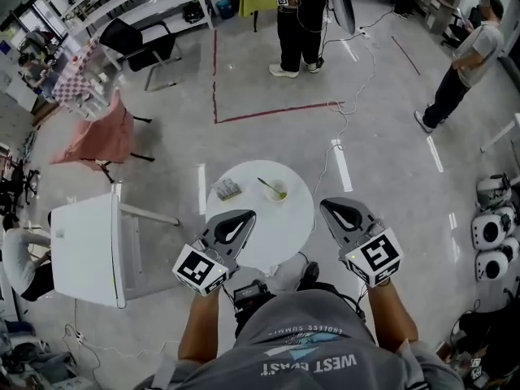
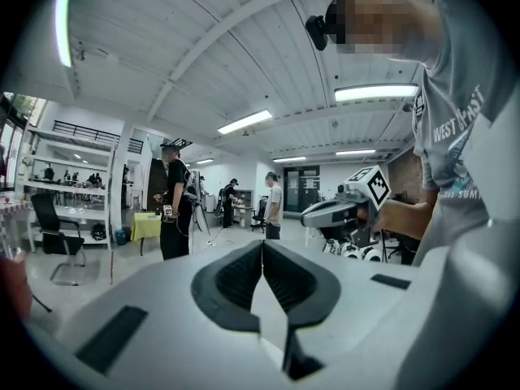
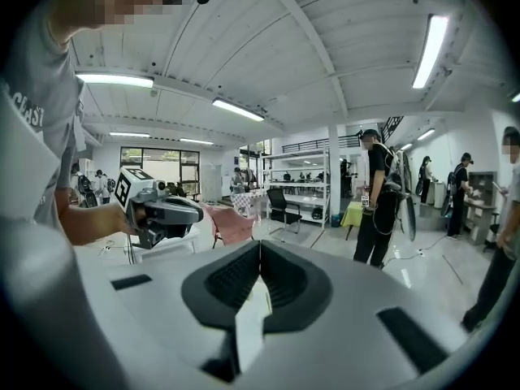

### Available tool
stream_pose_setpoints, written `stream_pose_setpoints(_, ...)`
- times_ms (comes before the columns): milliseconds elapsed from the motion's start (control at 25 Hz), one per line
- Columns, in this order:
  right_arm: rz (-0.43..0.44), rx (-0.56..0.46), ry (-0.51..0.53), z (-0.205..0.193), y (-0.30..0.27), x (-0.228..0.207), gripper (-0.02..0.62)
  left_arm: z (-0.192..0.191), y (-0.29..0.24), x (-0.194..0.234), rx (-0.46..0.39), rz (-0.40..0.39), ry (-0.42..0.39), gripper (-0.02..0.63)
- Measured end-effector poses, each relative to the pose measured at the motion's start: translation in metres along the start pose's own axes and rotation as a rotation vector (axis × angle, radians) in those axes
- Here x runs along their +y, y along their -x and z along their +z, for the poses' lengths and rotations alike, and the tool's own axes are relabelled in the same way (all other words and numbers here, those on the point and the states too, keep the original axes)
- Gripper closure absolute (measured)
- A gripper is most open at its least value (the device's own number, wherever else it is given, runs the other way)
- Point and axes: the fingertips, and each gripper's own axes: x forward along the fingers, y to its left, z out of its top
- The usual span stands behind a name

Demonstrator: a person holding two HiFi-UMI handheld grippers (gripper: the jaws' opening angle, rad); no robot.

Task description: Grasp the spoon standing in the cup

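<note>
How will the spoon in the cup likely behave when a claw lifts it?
The spoon looks thin, so it is probably light and stiff. It leans on the cup rim, so it may slide round if nudged. The small cup might tip.

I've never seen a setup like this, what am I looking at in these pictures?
No robot here: a person holds two two-fingered tools, the left gripper and the right gripper. One picture looks down from a camera on the person's head; the other two come from cameras riding on the grippers. On the round white table stands a cup with a spoon in it, beside a small object I can't identify. Both grippers are shut, fingers together, holding nothing.
</note>
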Motion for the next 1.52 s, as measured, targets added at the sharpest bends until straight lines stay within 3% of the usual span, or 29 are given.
stream_pose_setpoints(320, 0.087, 0.014, 0.003, 0.007, -0.026, -0.006, 0.592, -0.003, 0.006, 0.02, 0.047, 0.087, 0.045, 0.598)
stream_pose_setpoints(1040, -0.052, 0.097, -0.087, -0.015, -0.062, 0.002, 0.593, -0.062, -0.013, 0.075, 0.139, -0.038, 0.108, 0.598)
stream_pose_setpoints(1520, -0.054, 0.154, -0.11, -0.038, -0.081, -0.004, 0.592, -0.126, -0.03, 0.099, 0.211, -0.02, 0.203, 0.598)
